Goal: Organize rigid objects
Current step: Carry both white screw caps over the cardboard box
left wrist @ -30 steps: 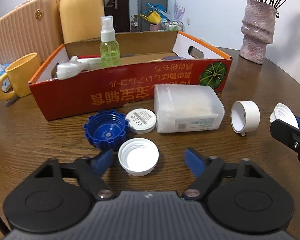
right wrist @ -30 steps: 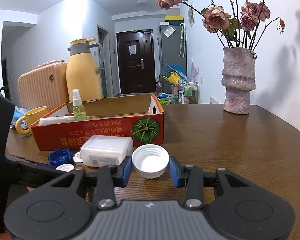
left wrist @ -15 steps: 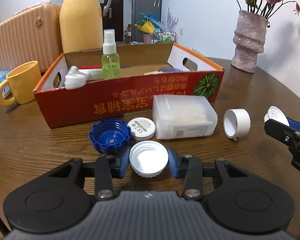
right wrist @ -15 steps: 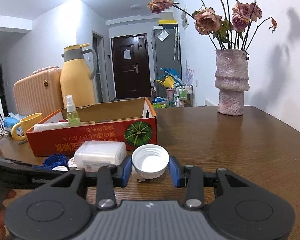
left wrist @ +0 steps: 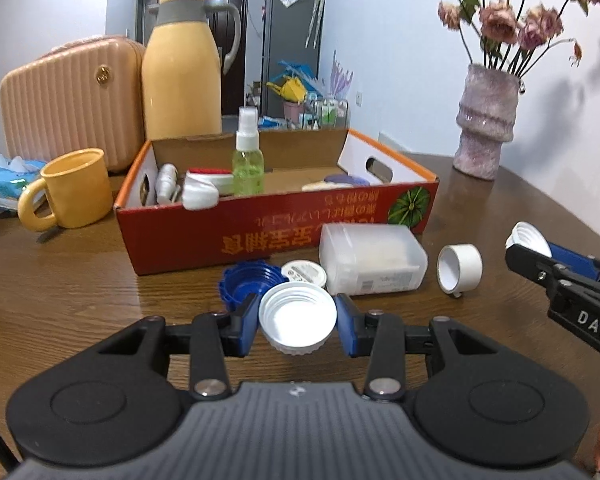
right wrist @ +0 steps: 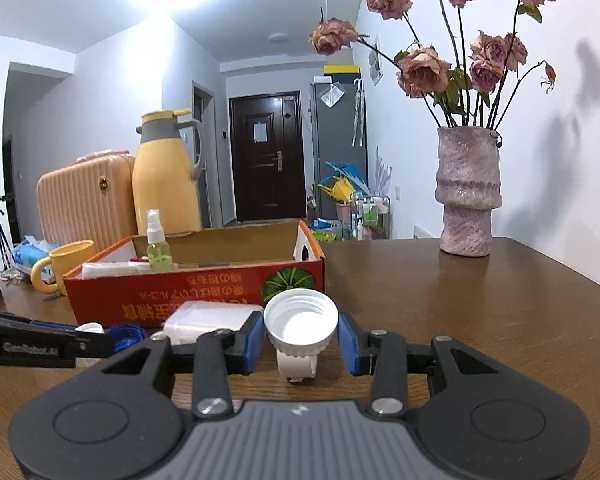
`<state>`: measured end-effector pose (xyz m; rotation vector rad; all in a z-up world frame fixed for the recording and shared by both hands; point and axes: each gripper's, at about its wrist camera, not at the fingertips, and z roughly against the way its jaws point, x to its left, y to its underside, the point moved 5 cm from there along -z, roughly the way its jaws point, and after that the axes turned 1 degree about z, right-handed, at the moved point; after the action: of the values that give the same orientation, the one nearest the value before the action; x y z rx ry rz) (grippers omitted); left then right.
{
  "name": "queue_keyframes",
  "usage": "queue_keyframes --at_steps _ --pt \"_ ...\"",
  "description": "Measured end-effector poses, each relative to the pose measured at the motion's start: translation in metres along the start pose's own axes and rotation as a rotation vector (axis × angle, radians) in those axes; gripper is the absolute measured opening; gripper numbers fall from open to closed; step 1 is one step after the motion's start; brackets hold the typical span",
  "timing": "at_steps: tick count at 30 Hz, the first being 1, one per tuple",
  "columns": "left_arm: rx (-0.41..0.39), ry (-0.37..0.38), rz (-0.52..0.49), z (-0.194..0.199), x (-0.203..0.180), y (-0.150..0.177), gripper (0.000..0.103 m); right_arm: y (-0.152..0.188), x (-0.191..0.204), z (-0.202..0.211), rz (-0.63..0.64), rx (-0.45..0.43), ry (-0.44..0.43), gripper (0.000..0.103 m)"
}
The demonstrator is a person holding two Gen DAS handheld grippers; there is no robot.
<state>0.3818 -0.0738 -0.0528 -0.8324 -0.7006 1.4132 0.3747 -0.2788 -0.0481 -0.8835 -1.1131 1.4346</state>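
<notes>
Both grippers are clamped on white caps: left gripper, right gripper. The blue cap behind the left cap is partly hidden.

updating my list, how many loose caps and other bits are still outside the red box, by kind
white caps: 2, one in the left gripper, one in the right gripper
blue cap: 1
round white disc: 1
clear plastic case: 1
tape roll: 1
total: 6
</notes>
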Motion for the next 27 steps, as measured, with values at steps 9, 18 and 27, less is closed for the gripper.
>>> queue_keyframes --at_steps 9,18,27 --pt "-0.081 0.037 0.013 0.032 0.009 -0.011 0.041 -0.009 0.017 0.007 -0.023 -0.056 -0.018 0.039" --pt "-0.151 0.034 0.037 0.040 0.019 -0.037 0.041 -0.025 0.035 -0.009 -0.023 -0.090 -0.033 0.039" --pt "-0.206 0.020 0.090 0.026 0.031 -0.073 0.041 -0.046 0.050 -0.039 -0.045 -0.125 -0.029 0.039"
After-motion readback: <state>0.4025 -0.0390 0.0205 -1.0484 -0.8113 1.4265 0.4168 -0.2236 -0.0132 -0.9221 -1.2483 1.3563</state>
